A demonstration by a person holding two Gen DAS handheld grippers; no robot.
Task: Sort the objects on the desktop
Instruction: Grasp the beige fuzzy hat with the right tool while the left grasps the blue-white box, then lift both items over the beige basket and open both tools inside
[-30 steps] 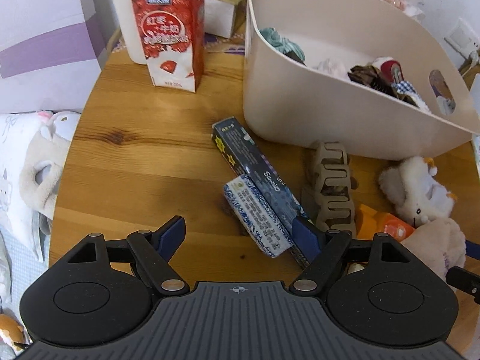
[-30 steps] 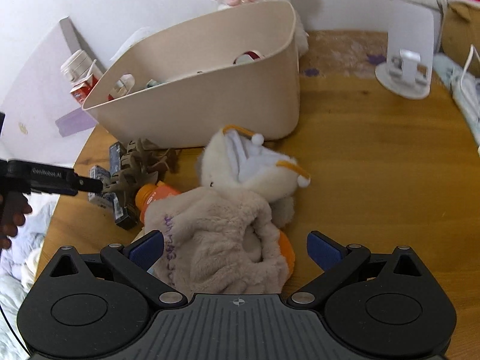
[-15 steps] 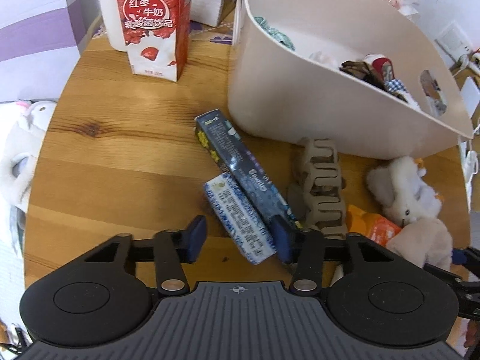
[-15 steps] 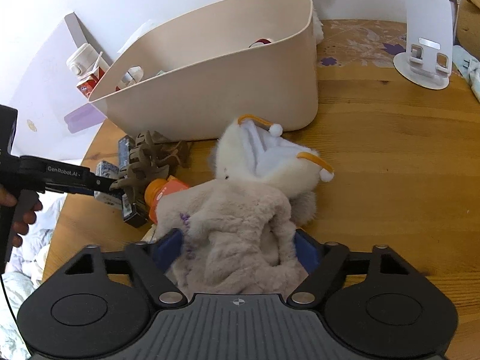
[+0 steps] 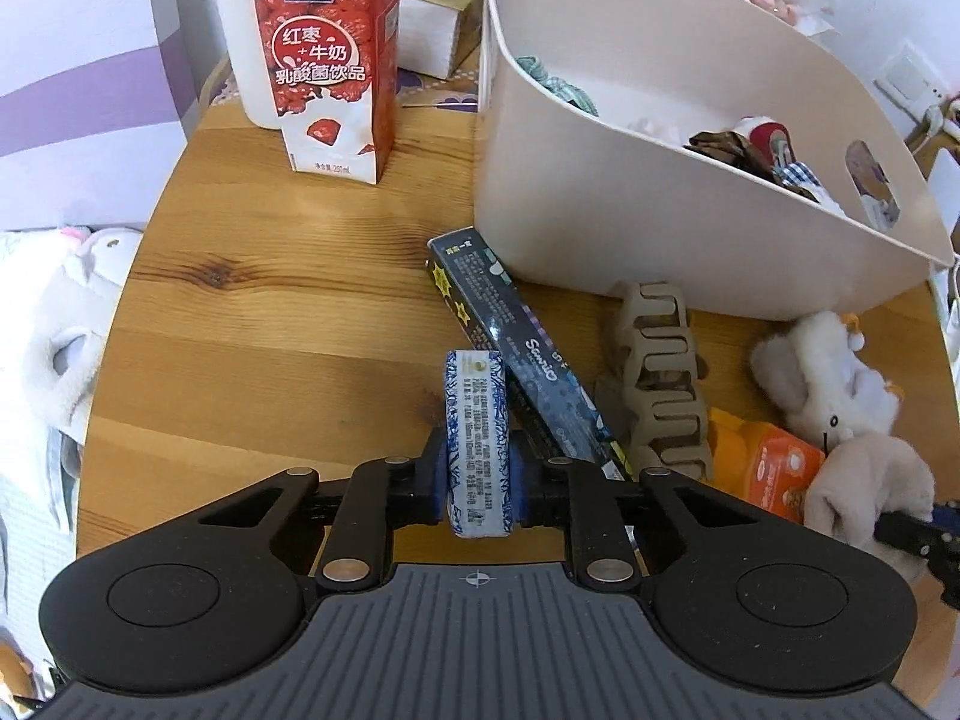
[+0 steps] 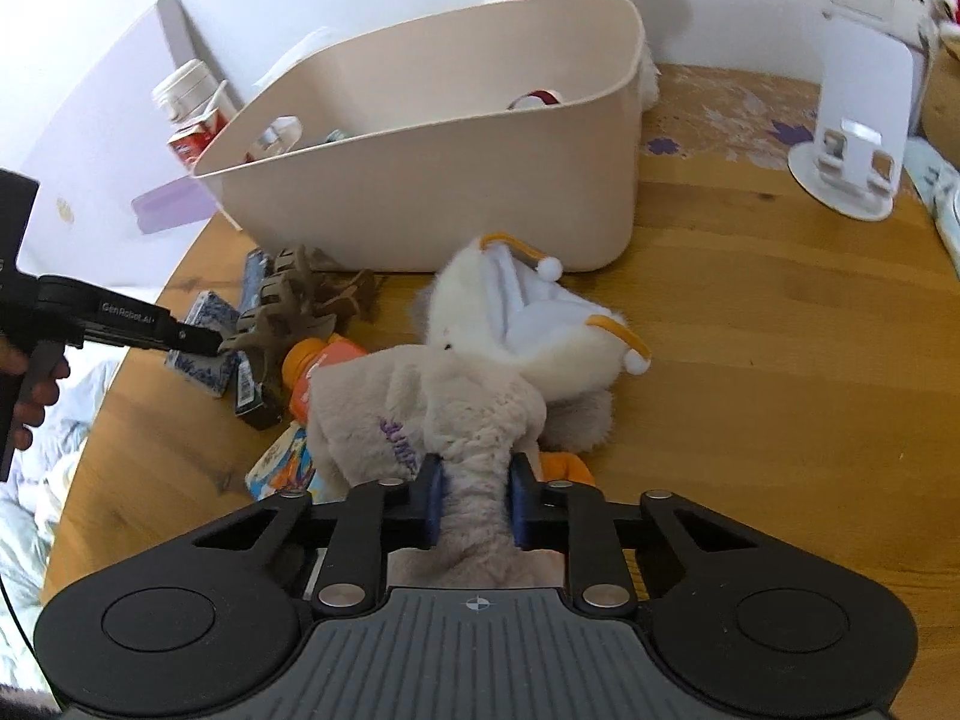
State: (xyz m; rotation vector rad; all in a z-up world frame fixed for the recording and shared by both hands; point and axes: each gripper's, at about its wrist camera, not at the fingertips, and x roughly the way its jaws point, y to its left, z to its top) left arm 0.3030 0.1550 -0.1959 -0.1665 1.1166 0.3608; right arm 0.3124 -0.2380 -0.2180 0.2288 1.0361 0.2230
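My left gripper (image 5: 477, 483) is shut on a small blue-and-white patterned box (image 5: 476, 420) on the wooden table. A long dark box (image 5: 522, 348) lies right beside it, and a beige hair claw (image 5: 660, 384) beyond that. My right gripper (image 6: 477, 501) is shut on the beige fleece of a plush toy (image 6: 456, 408), whose white head (image 6: 528, 312) lies toward the bin. The cream storage bin (image 5: 630, 180) stands at the back with several small items inside; it also shows in the right wrist view (image 6: 456, 180).
A red milk carton (image 5: 330, 60) stands at the back left by a white bottle. An orange pouch (image 5: 774, 462) lies under the plush. A white phone stand (image 6: 858, 138) stands at the far right. The table edge curves on the left.
Both grippers have closed: the left on the blue-and-white box, now turned on edge between the fingers, the right on the plush fleece. Both have moved slightly forward.
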